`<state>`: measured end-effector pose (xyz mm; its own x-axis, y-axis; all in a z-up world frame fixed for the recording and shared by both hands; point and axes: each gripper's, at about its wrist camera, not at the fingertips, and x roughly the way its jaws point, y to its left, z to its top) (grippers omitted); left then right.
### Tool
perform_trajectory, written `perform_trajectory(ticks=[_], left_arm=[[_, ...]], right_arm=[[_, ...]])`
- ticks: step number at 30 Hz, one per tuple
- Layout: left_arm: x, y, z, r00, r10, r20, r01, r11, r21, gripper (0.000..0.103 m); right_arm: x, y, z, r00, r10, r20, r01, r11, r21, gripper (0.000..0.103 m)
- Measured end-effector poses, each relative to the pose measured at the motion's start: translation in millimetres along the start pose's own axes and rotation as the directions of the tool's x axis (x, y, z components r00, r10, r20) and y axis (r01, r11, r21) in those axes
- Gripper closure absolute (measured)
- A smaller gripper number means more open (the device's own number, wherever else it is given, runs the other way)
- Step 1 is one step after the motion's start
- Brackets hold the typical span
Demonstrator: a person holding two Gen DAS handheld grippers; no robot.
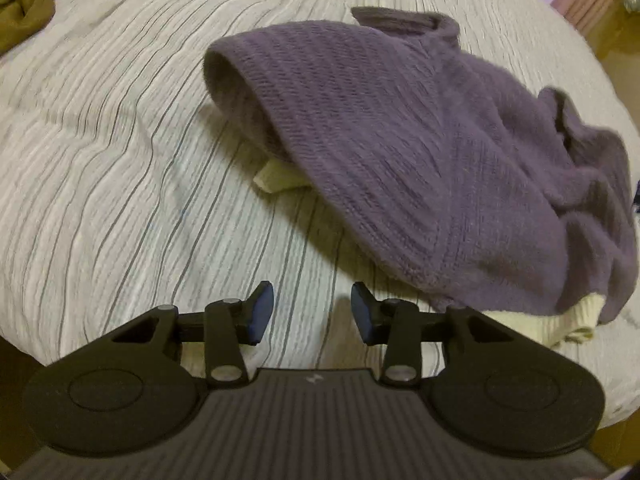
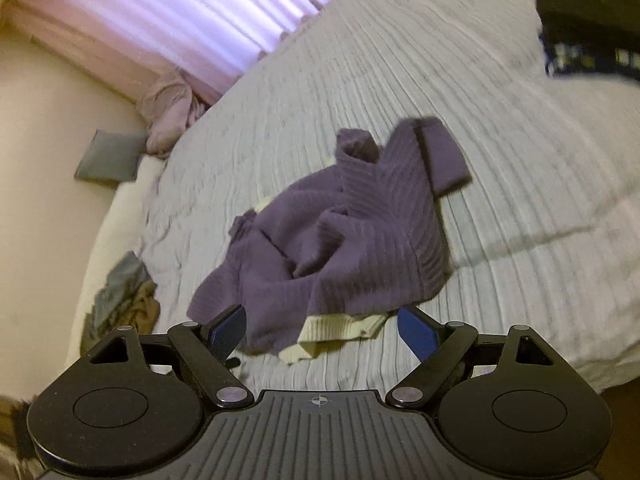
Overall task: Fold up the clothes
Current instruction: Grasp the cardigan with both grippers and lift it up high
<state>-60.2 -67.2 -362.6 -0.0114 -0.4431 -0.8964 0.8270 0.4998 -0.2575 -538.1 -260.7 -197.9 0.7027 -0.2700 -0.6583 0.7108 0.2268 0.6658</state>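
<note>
Seen from the left wrist view, a purple knitted sweater (image 1: 400,132) lies crumpled on the bed (image 1: 120,140), which is covered with a pale ribbed bedspread marked by thin dark stripes. One sleeve or hem opening of the sweater gapes toward the left, and a cream ribbed edge (image 1: 276,178) peeks out underneath it (a second cream strip shows at the lower right edge of the garment). The left gripper (image 1: 312,312) hovers over bare bedspread just beside the near edge of the sweater; its jaws stand partly spread with nothing between the blue pads, and they touch no cloth. A heap of olive and green clothes (image 1: 28,4) sits well apart at the far left corner. Turning to the right wrist view, the same purple sweater (image 2: 340,232) lies bunched in the middle of the bed (image 2: 520,184), its cream ribbed hem (image 2: 332,334) nearest the camera. The right gripper (image 2: 322,330) has its jaws spread wide on either side of that hem, pads clear of the fabric. A small pile of grey and tan clothes (image 2: 124,300) rests at the left edge of the bed, a pink curtain (image 2: 180,20) hangs beyond, and a dark object (image 2: 588,20), blurred, lies at the far right.
</note>
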Motion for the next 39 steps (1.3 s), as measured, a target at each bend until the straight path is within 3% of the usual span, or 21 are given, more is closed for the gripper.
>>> perform_trajectory(ticks=[3, 6, 10, 14, 21, 22, 26, 28, 34, 39], left_arm=[[-10.8, 7.3, -1.4, 0.992, -0.114, 0.056, 0.117, 0.991, -0.062, 0.065], [-17.9, 15.6, -4.8, 0.966, -0.226, 0.128, 0.245, 0.956, -0.161, 0.064], [-11.3, 19.6, -8.3, 0.951, -0.257, 0.17, 0.293, 0.927, -0.234, 0.064], [2.9, 23.0, -16.6, 0.944, -0.278, 0.175, 0.317, 0.911, -0.264, 0.064], [31.4, 24.7, -24.4, 0.919, -0.341, 0.197, 0.389, 0.862, -0.326, 0.063], [35.7, 25.7, -23.4, 0.915, -0.35, 0.202, 0.401, 0.851, -0.338, 0.063], [47.4, 22.7, -15.3, 0.891, -0.397, 0.221, 0.453, 0.816, -0.359, 0.068], [46.9, 21.9, -11.6, 0.888, -0.405, 0.219, 0.458, 0.819, -0.346, 0.079], [24.0, 16.6, 2.8, 0.884, -0.411, 0.221, 0.46, 0.848, -0.264, 0.089], [-27.4, 6.4, 23.6, 0.867, -0.398, 0.3, 0.464, 0.864, -0.194, 0.092]], right_arm=[[40.3, -41.4, -6.9, 1.0, -0.022, 0.002, 0.021, 0.987, 0.161, 0.017], [71.5, -73.3, -15.9, 0.999, 0.0, 0.043, -0.013, 0.956, 0.292, 0.017], [102.9, -109.1, -24.4, 0.994, 0.018, 0.105, -0.064, 0.893, 0.445, 0.017], [129.4, -129.1, -28.7, 0.991, 0.015, 0.132, -0.078, 0.87, 0.488, 0.018], [160.2, -141.7, -22.8, 0.985, 0.038, 0.166, -0.109, 0.888, 0.446, 0.019], [163.6, -141.6, -21.0, 0.984, 0.04, 0.172, -0.112, 0.892, 0.438, 0.031], [180.3, -141.2, -13.2, 0.986, 0.058, 0.159, -0.121, 0.896, 0.427, 0.058], [181.2, -140.5, -11.4, 0.986, 0.073, 0.151, -0.132, 0.894, 0.429, 0.084], [152.5, -121.2, -3.2, 0.971, 0.159, 0.177, -0.217, 0.897, 0.386, 0.09], [103.2, -89.1, 21.0, 0.944, 0.194, 0.267, -0.276, 0.908, 0.316, 0.092]])
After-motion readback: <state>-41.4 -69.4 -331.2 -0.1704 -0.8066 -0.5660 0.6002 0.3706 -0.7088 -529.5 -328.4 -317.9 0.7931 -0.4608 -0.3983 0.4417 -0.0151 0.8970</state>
